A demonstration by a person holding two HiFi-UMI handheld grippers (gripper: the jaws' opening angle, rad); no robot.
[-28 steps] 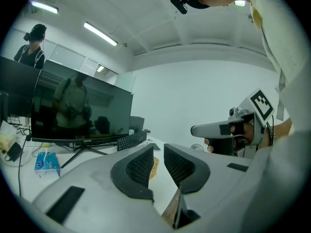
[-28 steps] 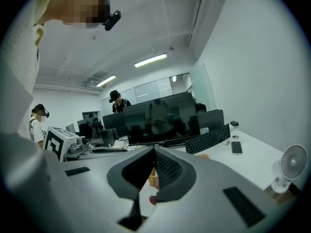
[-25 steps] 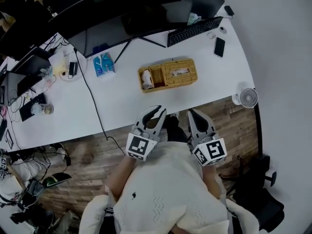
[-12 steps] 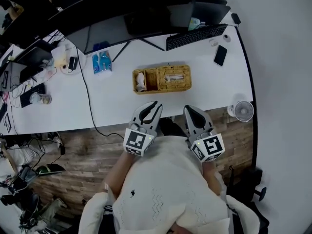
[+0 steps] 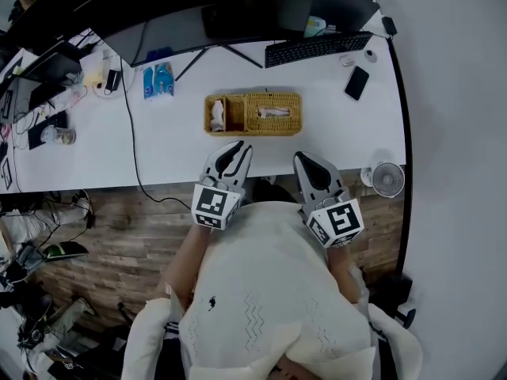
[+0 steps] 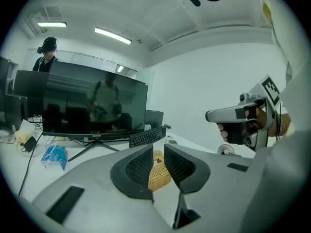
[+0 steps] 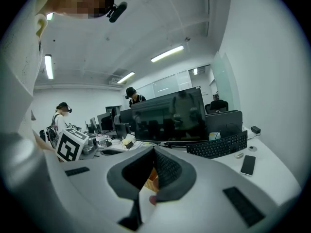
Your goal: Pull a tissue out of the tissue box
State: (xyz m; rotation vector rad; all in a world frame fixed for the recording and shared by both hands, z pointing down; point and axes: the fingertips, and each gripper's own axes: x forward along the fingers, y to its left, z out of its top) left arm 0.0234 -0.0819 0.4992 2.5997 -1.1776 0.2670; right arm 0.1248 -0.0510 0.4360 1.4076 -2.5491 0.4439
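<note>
What could go wrong, as I judge it: the light tan woven-wicker tissue box (image 5: 289,122) may slide or lift with the pull if nothing steadies it, or the thin white tissue (image 5: 272,112) may tear under a shallow pinch. The box sits on the white desk (image 5: 158,153) at upper centre of the head view. It lies above and apart from my left gripper (image 5: 234,146), jaws partly apart and empty, and my right gripper (image 5: 306,158), jaws together on nothing.
</note>
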